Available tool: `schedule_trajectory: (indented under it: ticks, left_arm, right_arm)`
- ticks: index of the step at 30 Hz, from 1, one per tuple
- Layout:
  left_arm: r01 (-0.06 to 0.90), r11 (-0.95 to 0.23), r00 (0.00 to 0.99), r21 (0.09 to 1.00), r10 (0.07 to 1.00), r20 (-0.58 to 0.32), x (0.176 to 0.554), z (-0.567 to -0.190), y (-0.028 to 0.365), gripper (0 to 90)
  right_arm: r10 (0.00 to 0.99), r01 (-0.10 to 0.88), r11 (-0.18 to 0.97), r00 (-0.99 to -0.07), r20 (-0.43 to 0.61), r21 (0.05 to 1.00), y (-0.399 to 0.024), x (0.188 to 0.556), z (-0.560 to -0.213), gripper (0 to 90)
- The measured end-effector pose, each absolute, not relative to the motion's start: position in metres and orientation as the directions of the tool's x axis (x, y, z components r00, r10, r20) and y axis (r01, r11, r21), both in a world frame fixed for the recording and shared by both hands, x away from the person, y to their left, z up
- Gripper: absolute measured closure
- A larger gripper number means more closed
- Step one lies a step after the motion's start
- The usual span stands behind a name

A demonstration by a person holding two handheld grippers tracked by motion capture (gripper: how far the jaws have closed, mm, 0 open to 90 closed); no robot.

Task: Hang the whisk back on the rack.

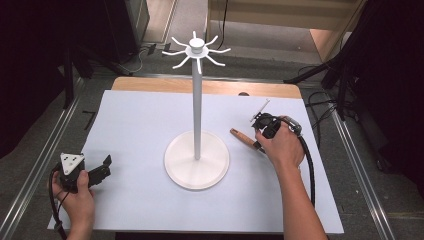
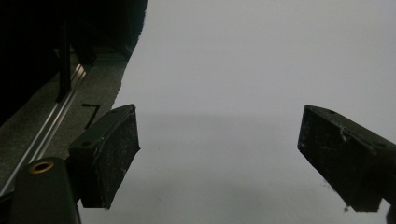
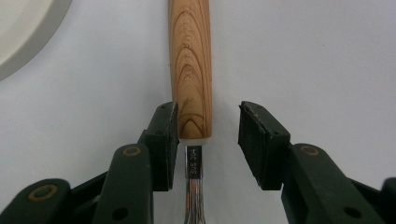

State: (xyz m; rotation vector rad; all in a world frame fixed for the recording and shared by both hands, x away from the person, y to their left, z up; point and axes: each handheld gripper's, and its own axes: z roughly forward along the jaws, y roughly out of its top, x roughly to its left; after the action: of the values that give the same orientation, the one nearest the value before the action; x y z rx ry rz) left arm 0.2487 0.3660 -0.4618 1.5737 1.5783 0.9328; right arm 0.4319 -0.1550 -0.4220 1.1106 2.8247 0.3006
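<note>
Right tool (image 3: 208,140) low, astride wooden handle (image 3: 190,65).

A utensil handle (image 3: 190,70) at the top centre of the right gripper view is light wood with darker brown arched grain; its metal neck (image 3: 194,186) below is silvery. The surface (image 1: 135,130) is pale grey-white. The stand (image 1: 197,160) at centre is plain white. The hand-held gripper (image 3: 208,135) is black.

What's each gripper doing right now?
Left gripper: open, holding nothing.
Right gripper: open around the wooden-handled utensil; one pad beside it, not clamped.
</note>
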Motion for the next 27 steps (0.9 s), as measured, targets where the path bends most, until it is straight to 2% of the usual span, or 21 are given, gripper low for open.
schedule_trajectory:
  ticks: [27]
  left_arm:
    - [0.489, -0.010, -0.006, 0.872, 1.000, 0.014, 0.248, -0.462, 0.366, 13.3]
  right_arm:
    - [0.665, 0.664, 0.744, -0.747, 0.015, 0.076, -0.132, 0.446, -0.442, 67.9]
